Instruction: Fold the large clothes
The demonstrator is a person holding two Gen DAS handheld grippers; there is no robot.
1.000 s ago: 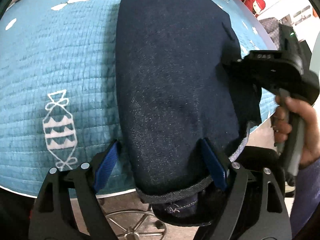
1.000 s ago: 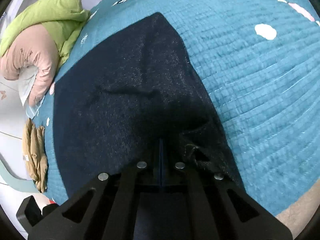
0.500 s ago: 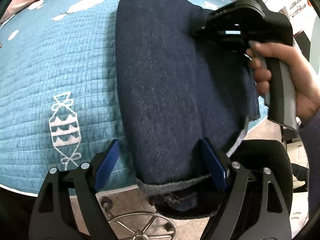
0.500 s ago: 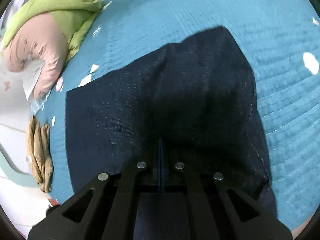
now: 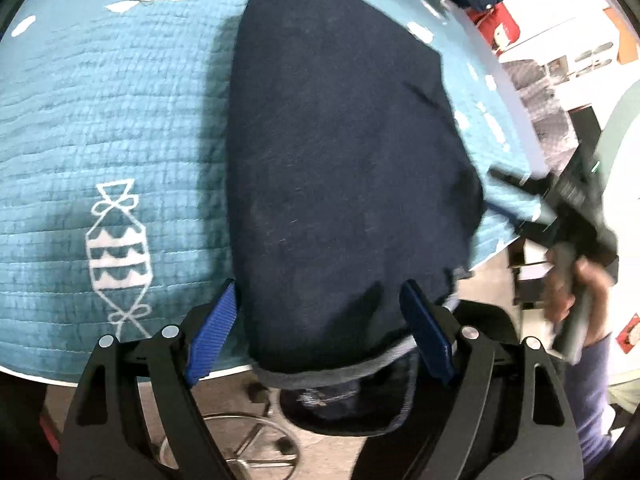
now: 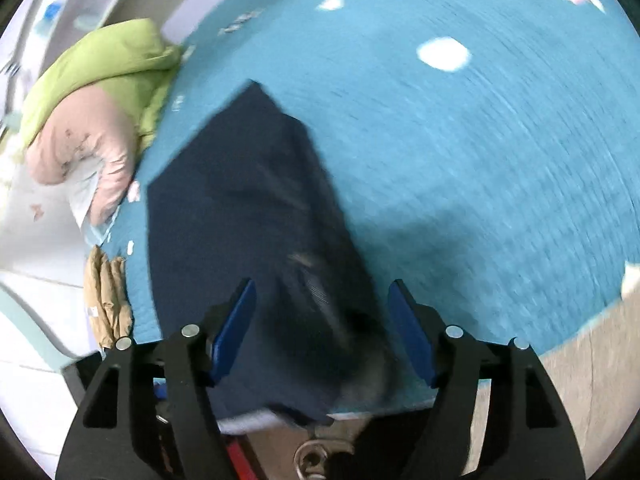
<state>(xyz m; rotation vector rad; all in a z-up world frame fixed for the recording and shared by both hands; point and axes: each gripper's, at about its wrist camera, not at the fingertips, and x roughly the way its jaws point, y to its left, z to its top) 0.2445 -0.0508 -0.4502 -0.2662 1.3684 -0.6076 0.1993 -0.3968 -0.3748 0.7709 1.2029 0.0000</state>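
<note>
A dark navy denim garment (image 5: 344, 168) lies folded lengthwise on a teal quilted bedspread (image 5: 104, 112), its near end hanging over the bed's edge. My left gripper (image 5: 320, 328) is open, its blue pads either side of the garment's near end, not closed on it. My right gripper (image 6: 322, 328) is open above the same garment (image 6: 248, 216), which looks blurred there. The right gripper and the hand holding it show at the right of the left wrist view (image 5: 576, 240), off the bed's edge.
A green and pink bundle of clothes (image 6: 96, 100) lies at the bed's far left corner. A tan folded item (image 6: 106, 292) sits by the left edge. A chair base (image 5: 240, 444) stands on the floor below the bed edge. A red object (image 5: 500, 28) lies beyond the bed.
My right gripper was shut on the garment's fold; it has opened, let go and pulled back off the bed to the right. The left gripper stays open in place.
</note>
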